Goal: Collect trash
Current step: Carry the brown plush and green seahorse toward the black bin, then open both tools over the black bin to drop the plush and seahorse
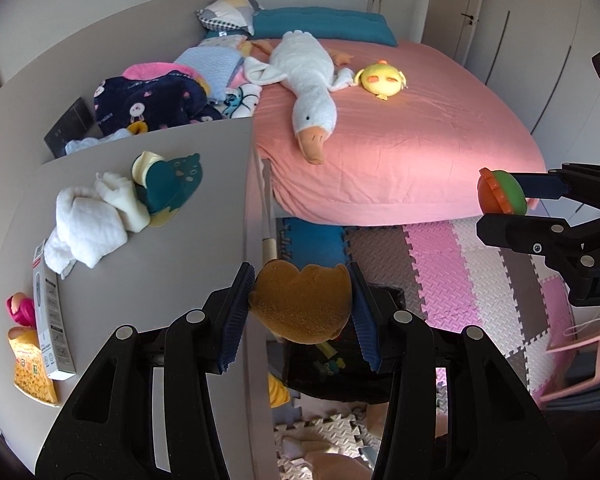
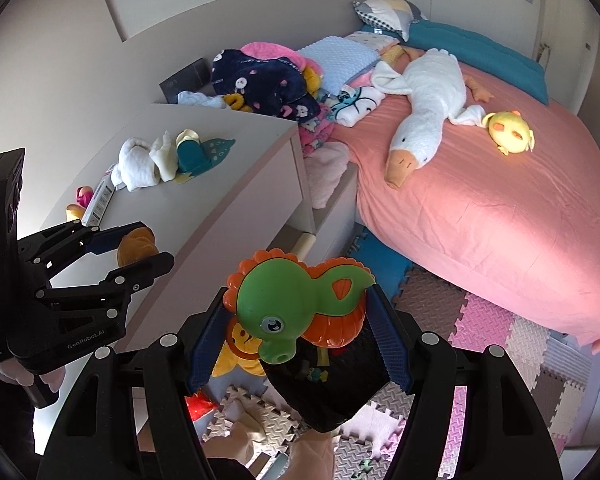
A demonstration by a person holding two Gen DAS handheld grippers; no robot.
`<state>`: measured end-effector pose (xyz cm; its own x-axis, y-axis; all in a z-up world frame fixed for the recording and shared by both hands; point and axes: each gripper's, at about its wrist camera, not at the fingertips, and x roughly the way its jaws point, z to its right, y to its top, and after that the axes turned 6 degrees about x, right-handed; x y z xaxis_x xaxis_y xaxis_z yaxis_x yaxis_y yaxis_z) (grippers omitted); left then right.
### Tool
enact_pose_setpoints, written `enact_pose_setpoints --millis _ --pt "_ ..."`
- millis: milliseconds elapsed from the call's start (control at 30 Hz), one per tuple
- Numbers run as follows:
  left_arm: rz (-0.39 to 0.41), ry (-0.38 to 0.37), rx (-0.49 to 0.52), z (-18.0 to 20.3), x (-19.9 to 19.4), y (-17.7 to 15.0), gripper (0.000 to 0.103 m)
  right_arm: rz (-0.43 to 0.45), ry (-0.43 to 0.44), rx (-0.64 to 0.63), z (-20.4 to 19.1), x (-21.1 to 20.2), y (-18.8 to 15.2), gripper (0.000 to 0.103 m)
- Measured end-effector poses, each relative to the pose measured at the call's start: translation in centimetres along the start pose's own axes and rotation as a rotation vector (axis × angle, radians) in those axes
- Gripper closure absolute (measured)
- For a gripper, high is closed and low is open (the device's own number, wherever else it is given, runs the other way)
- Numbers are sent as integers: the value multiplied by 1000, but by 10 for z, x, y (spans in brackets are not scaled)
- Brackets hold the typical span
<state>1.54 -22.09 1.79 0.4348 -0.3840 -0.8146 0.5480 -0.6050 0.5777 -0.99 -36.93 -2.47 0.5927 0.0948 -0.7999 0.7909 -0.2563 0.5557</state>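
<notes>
My left gripper (image 1: 302, 300) is shut on a brown plush toy (image 1: 302, 306) and holds it in the air beside the grey cabinet's edge, above a black bin (image 1: 380, 380) on the floor. The same gripper (image 2: 148, 246) and plush (image 2: 134, 244) show at the left of the right wrist view. My right gripper (image 2: 300, 320) is shut on a green and orange plastic dinosaur toy (image 2: 288, 304), held over the black bin (image 2: 340, 384). It also shows in the left wrist view (image 1: 500, 196), with the toy (image 1: 502, 194) at its tips.
A grey cabinet (image 1: 172, 264) carries a white cloth, a teal item and a white box (image 1: 50, 320). A pink bed (image 1: 400, 140) holds a white goose plush (image 1: 308, 88), a yellow plush (image 1: 382, 80) and piled clothes. Foam puzzle mats (image 1: 460, 264) cover the floor.
</notes>
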Motion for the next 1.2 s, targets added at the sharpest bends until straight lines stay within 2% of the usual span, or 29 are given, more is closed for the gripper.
enact_pose_setpoints --millis 500,800,833,867,900,1000,1200 --pt "-15 -94 140 54 19 22 57 25 -55 120 46 -16 -16 35" --pt "-55 -128 159 66 33 23 55 8 -72 177 66 -9 -17 34" --pt "-70 -140 154 66 35 23 51 1 -74 186 68 -8 -17 34" --pt "-84 -145 145 65 36 22 30 -1 -63 198 69 -7 -16 31" --pt "-90 -137 135 63 36 22 8 0 -53 213 71 -9 -16 24" --pt "-69 -107 131 60 31 20 6 31 -68 239 73 -15 -14 18" --pt "-83 -86 105 48 32 15 6 48 -57 275 78 -16 -10 18"
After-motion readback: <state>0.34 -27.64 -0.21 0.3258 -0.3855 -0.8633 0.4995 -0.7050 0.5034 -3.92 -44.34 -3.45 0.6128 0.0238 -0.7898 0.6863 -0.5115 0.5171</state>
